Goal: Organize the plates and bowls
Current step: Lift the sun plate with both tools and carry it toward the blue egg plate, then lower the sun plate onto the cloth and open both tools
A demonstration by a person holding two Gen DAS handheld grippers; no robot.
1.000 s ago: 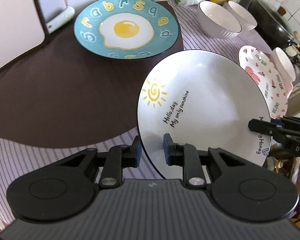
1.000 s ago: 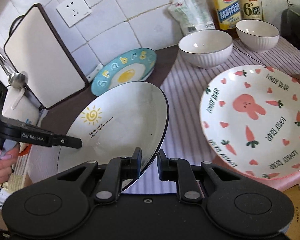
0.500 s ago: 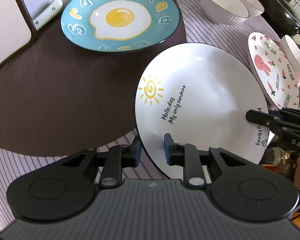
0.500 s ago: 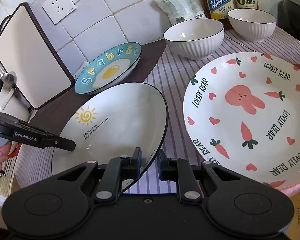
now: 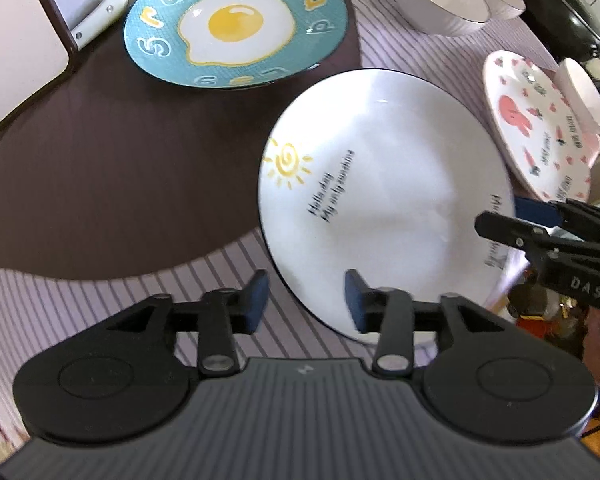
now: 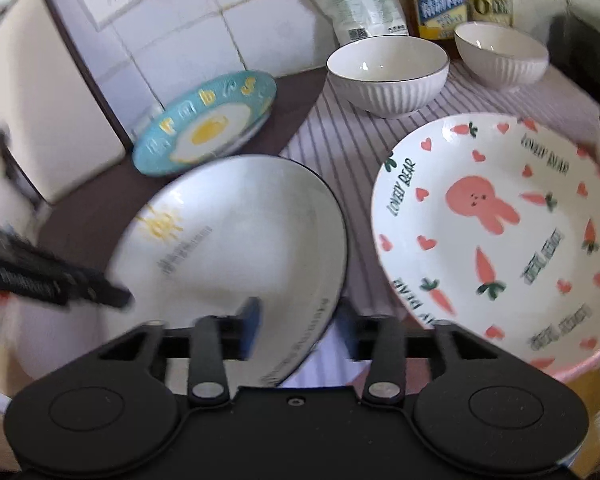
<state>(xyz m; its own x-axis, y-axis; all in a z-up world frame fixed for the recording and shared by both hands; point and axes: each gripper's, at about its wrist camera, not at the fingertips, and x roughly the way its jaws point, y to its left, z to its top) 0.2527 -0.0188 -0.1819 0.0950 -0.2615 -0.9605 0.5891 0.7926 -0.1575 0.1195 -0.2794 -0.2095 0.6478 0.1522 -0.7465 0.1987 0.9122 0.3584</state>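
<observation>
Plates crowd the right half of the counter, and the white sun plate (image 5: 384, 200) sits in the middle of them with both claws at its rim. The left gripper (image 5: 306, 300) has just been opening: its blue pads stand apart on either side of the plate's near edge, with visible gaps, so nothing is pinched. The right gripper (image 6: 298, 328) has likewise just been opening; the plate's black-lined rim (image 6: 324, 320) passes between its pads without either pressing on it. In the left wrist view the right gripper reaches in at the plate's far right edge.

The sun plate lies partly on the dark brown mat (image 5: 100, 168) and partly on the striped cloth (image 5: 112, 304). Behind it the blue egg plate (image 5: 236, 24) rests on the mat, near but apart from it. To the right the pink rabbit plate (image 6: 496, 240) sits just beside it, with only a thin strip of striped cloth showing between the two rims. Two white ribbed bowls (image 6: 388, 76) stand further back by the tiled wall (image 6: 188, 36). The widest open room is the bare brown mat to the left, bounded by a leaning cutting board (image 6: 40, 92).
</observation>
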